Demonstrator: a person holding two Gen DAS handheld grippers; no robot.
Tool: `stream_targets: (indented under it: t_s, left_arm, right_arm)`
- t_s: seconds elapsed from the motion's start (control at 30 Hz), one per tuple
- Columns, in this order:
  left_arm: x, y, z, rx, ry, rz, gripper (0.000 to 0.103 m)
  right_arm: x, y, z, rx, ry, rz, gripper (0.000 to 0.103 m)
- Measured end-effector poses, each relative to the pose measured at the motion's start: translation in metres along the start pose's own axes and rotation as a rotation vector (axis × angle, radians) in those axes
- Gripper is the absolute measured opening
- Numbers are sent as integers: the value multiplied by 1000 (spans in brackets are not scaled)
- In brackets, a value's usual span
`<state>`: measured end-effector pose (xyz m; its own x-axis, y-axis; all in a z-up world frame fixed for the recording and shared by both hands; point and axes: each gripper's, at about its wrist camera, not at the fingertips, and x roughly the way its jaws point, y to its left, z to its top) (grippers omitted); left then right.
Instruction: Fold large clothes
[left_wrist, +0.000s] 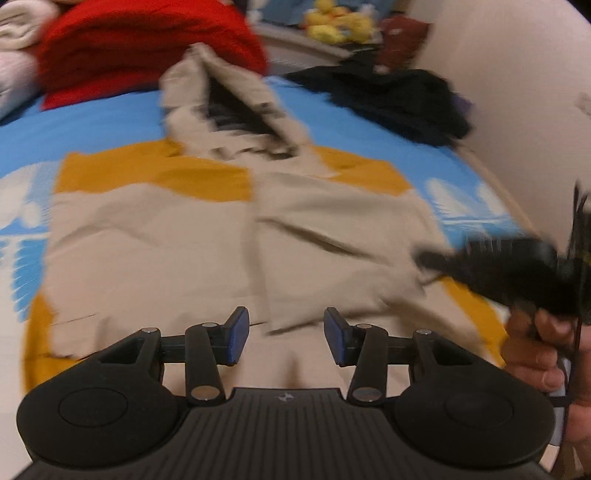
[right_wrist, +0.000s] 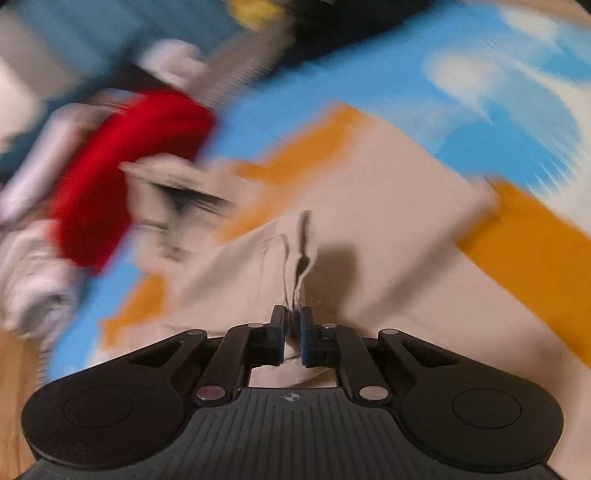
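Beige hooded jacket (left_wrist: 155, 236) spread flat on the bed (left_wrist: 110, 122), mid-fold.

The right gripper (right_wrist: 293, 332) is pinched onto a raised fold of its fabric; the left gripper (left_wrist: 282, 332) hovers open above the hem. Best grab the hem squarely before lifting together.

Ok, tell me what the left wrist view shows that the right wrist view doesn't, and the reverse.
Only the left wrist view: the open left gripper above the beige hooded garment, its hood spread flat, yellow plush toys, and a hand holding the other gripper.

Only the right wrist view: the right gripper pinching a raised fold of that garment, and wooden floor.

Both: the garment, the red pile, the blue sheet, dark clothes.
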<state>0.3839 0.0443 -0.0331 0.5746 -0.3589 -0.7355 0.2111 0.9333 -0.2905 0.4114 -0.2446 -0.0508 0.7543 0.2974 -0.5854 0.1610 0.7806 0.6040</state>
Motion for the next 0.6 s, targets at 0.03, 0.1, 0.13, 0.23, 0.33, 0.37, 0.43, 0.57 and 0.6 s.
stream_targets:
  t_s: [0.03, 0.1, 0.13, 0.23, 0.33, 0.37, 0.43, 0.57, 0.6]
  left_arm:
    - [2, -6, -1, 13, -12, -31, 54]
    - [4, -18, 0, 41, -43, -57, 70]
    - [3, -24, -1, 59, -67, -56, 72]
    - [3, -33, 0, 86, -139, -25, 73]
    - [9, -25, 2, 31, -144, 34, 73]
    - [11, -19, 3, -1, -138, 59, 73]
    - [18, -4, 4, -81, -111, 117, 72]
    - [18, 22, 3, -257, -104, 135, 72]
    - [17, 27, 3, -283, -111, 143, 72]
  right_arm:
    - [-7, 8, 1, -16, -27, 94, 7]
    - [-20, 23, 4, -41, -42, 291, 0]
    - [-24, 31, 4, -57, -37, 379, 0]
    - [-30, 51, 0, -133, -3, 512, 1]
    - [-24, 55, -3, -139, 14, 474, 2]
    - [-22, 51, -2, -111, 12, 447, 4]
    - [-12, 40, 1, -37, 13, 365, 16]
    - [0, 16, 0, 65, 29, 149, 24]
    - [5, 8, 0, 91, 35, 92, 31]
